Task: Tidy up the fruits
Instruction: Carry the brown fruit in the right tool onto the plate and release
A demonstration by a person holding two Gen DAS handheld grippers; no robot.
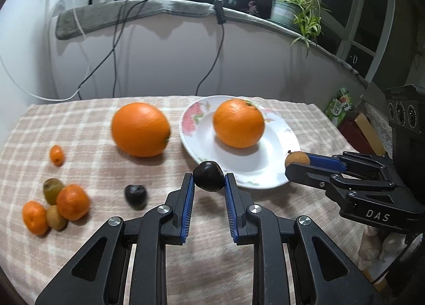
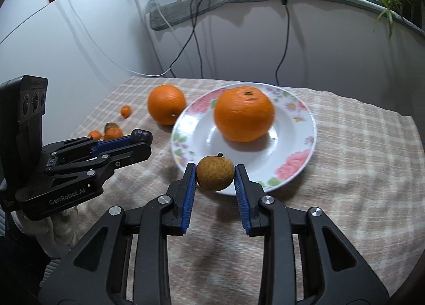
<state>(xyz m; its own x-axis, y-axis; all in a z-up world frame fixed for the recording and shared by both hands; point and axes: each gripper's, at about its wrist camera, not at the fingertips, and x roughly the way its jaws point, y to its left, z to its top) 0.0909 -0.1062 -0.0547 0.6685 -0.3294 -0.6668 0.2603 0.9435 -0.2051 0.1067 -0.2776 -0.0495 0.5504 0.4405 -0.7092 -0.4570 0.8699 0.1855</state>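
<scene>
A: Left tool (image 1: 209, 180)?
B: Pinching a dark fruit (image 1: 208, 176) between its blue pads, held above the checked surface (image 1: 93, 129) just at the near left rim of the flowered plate (image 1: 276, 142). The right wrist view shows that fruit (image 2: 142, 136) at the tool's tip (image 2: 140, 140), left of the plate (image 2: 305, 140).

A: Right tool (image 2: 215, 176)?
B: Clamped on a small brown fruit (image 2: 215, 176) with a stub of stem, over the plate's near rim. From the left wrist view it sits (image 1: 297, 159) at the plate's right edge.

A: Remaining fruit?
B: One large orange (image 1: 238, 122) rests in the plate. A second large orange (image 1: 140, 129) lies on the cloth just left of the plate. A second dark fruit (image 1: 136, 196) lies near the left tool. Far left: a tiny orange one (image 1: 56, 154) alone, then a near cluster of two mandarins (image 1: 72, 201) and two green-brown fruits (image 1: 52, 190), touching.

A: Background?
B: Potted plant (image 1: 292, 9) on the sill, cables hanging down the wall.
</scene>
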